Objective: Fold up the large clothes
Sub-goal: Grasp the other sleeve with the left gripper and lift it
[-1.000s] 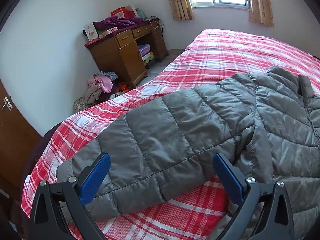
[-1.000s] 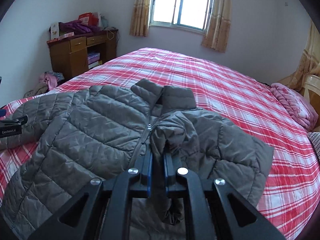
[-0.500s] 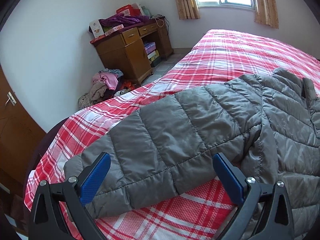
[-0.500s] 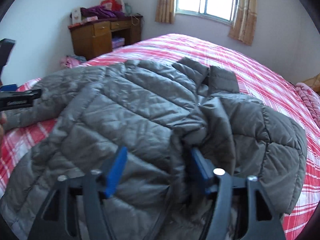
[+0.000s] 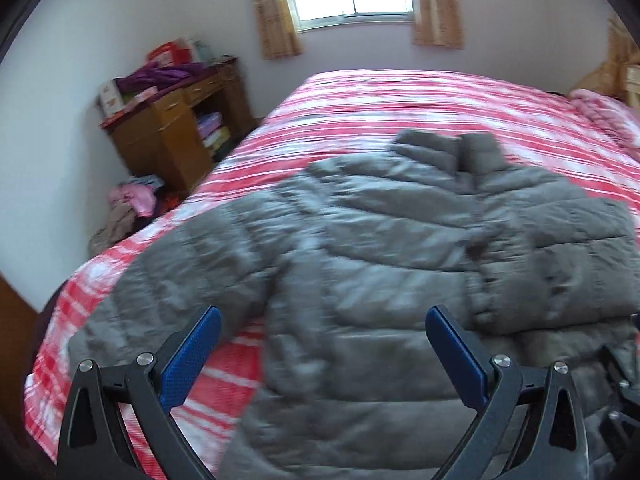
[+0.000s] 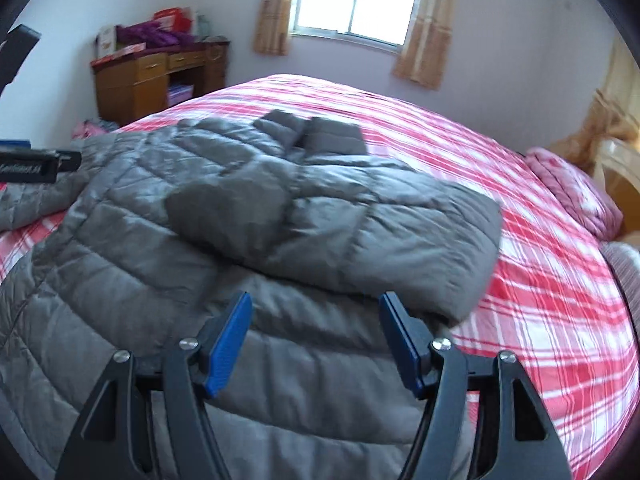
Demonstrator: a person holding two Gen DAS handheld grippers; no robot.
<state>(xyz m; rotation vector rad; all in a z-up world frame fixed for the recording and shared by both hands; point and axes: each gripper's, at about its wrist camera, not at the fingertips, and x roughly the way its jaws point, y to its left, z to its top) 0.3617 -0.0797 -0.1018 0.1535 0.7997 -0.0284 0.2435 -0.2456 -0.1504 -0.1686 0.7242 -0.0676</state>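
Note:
A grey quilted puffer jacket [image 5: 384, 248] [image 6: 192, 248] lies front up on the bed, collar toward the window. Its right sleeve [image 6: 340, 224] is folded across the chest. Its left sleeve [image 5: 184, 264] still stretches out toward the bed's left edge. My left gripper [image 5: 320, 344] hovers open over the jacket's left side, nothing between its blue pads. My right gripper [image 6: 316, 332] is open above the lower body of the jacket, just short of the folded sleeve, and holds nothing. The left gripper's body [image 6: 32, 164] shows at the left edge of the right wrist view.
The bed has a red and white plaid sheet [image 6: 520, 240]. A wooden desk [image 5: 172, 140] piled with boxes and clothes stands against the left wall, with a heap of clothes [image 5: 128, 208] on the floor. A pink quilt [image 6: 576, 192] lies at the bed's far right.
My right gripper opened and let the right sleeve drop across the chest, then drew back. My left gripper swung right, from over the outstretched left sleeve toward the jacket's body.

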